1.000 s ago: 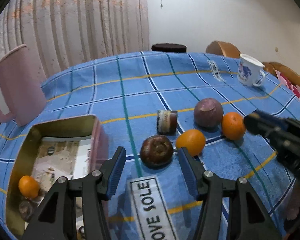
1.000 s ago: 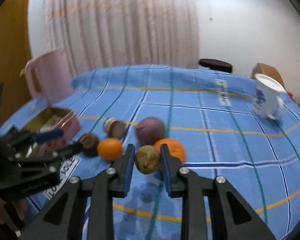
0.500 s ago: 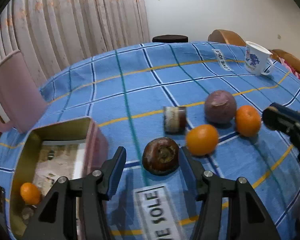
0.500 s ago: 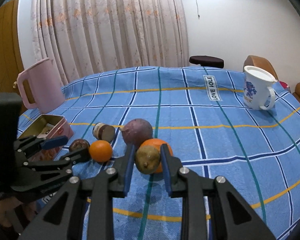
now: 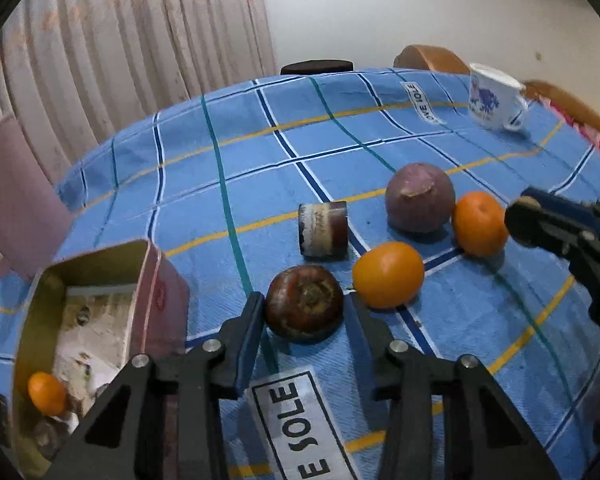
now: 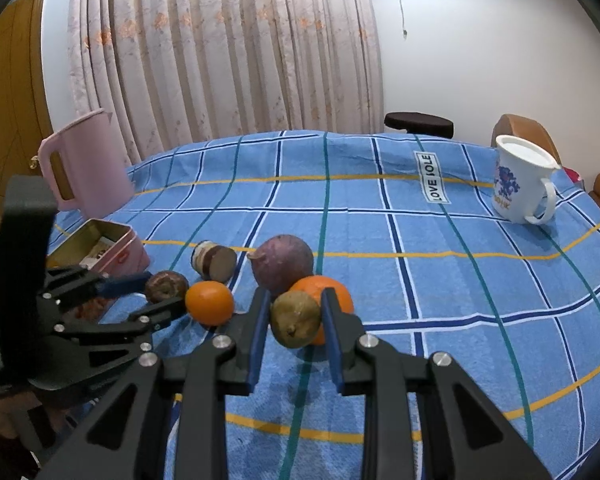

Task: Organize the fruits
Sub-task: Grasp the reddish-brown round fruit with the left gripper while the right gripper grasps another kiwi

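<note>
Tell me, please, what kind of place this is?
Probably a room in a home: a table under a blue checked cloth, long patterned curtains behind it, and a white mug and pink jug.

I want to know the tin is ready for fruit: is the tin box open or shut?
Open. The tin box has no lid on top; its inside shows, with a small orange already lying in it.
</note>
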Available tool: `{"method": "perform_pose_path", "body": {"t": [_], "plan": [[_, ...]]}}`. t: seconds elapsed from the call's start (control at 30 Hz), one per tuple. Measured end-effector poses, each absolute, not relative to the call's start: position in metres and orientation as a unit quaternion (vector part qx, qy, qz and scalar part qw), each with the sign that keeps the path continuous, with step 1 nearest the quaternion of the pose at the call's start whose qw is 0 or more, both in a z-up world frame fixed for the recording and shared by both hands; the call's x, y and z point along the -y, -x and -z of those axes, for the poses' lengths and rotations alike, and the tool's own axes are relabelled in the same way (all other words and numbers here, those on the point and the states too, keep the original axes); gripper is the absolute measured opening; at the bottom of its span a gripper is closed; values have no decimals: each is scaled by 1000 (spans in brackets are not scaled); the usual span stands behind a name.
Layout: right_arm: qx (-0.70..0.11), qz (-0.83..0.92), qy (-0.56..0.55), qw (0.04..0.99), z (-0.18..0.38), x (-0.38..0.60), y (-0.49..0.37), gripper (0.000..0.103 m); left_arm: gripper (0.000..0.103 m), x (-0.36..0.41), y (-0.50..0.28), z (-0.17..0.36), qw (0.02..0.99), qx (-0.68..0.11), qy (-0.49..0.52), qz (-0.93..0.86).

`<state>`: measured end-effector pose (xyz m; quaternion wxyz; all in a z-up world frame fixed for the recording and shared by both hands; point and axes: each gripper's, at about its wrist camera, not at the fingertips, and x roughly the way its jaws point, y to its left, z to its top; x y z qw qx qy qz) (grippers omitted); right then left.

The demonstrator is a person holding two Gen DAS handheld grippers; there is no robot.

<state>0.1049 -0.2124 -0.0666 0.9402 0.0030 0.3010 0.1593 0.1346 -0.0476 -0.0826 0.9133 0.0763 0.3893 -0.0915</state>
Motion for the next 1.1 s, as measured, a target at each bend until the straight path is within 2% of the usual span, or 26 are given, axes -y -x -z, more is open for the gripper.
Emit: {"method": "perform_pose_path", "body": {"t": [0.1, 0.13, 0.2, 0.5, 0.63, 0.67, 0.73, 1.1], "plan": [[-299, -161, -1, 940, 66, 211, -104, 29, 40, 42, -130, 80, 917, -384, -57, 92], [-298, -162, -1, 941, 66, 211, -103, 29, 30, 41, -128, 78, 920, -377, -52, 90], [-294, -163, -1, 942, 65, 211, -102, 29, 25, 37, -122, 74, 926, -364, -37, 94], [-291, -169, 7, 942, 64, 208, -100, 29, 27, 40, -122, 74, 925, -367, -43, 86], [-289, -173, 11, 941, 64, 207, -100, 29, 32, 40, -131, 76, 922, -374, -37, 93], [-289, -173, 11, 941, 64, 207, -100, 29, 38, 43, -135, 77, 920, -379, -44, 92], [-291, -174, 12, 941, 64, 206, -100, 29, 42, 47, -141, 82, 913, -395, -56, 91], [-289, -177, 8, 941, 63, 207, -99, 30, 40, 42, -136, 78, 916, -384, -24, 109]]}}
